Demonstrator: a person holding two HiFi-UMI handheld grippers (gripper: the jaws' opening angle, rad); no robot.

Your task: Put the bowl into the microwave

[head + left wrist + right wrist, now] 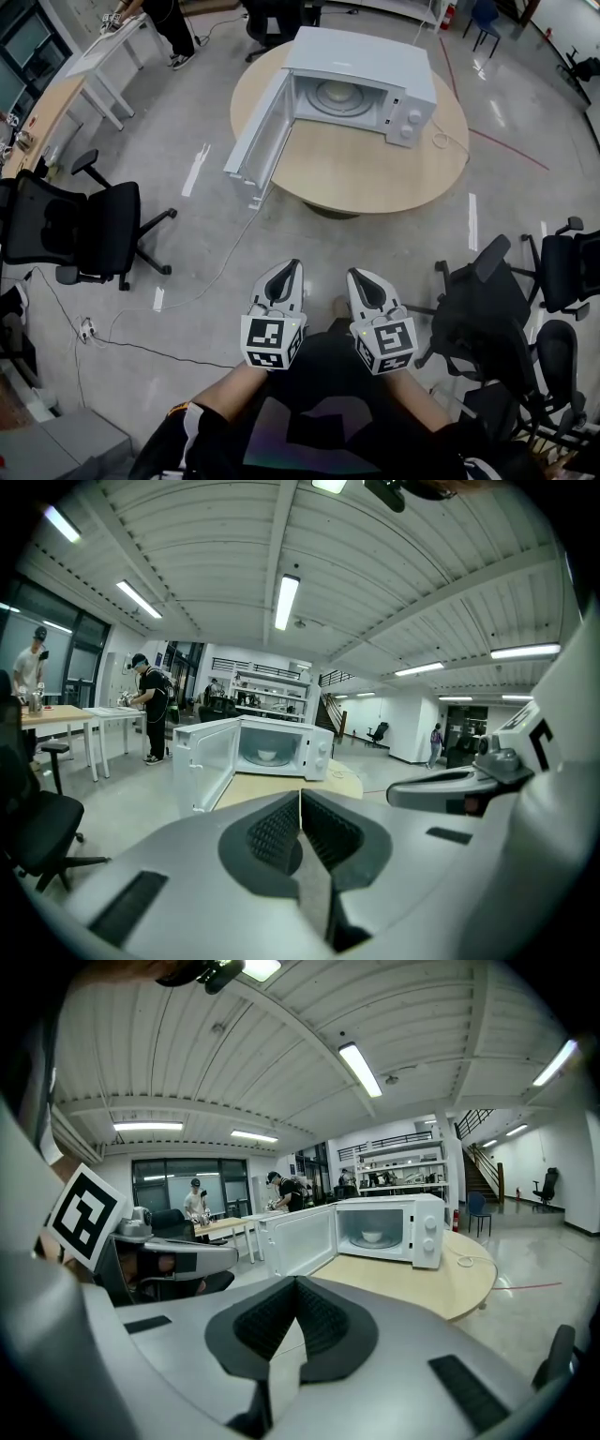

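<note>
Head view, microwave: white, at the far side of a round table, its door swung wide open to the left.
Head view, bowl: a pale round shape lies in the cavity, but from this angle I cannot tell the bowl from the turntable.
Head view, left gripper: held near the person's body, well apart from the table, tips pointing toward the microwave.
Head view, right gripper: just beside the left one, pointing the same way.
Head view, floor: a black office chair at the left, more chairs at the right, a thin cable trailing across.
Left gripper view, left gripper: the two ribbed pads are pressed together with nothing between them.
Left gripper view, bowl: small and white, sitting inside the open microwave, far ahead.
Left gripper view, background: a person stands at a far desk on the left.
Right gripper view, right gripper: pads closed against each other, empty.
Right gripper view, bowl: on the turntable inside the microwave, far ahead and to the right.
</note>
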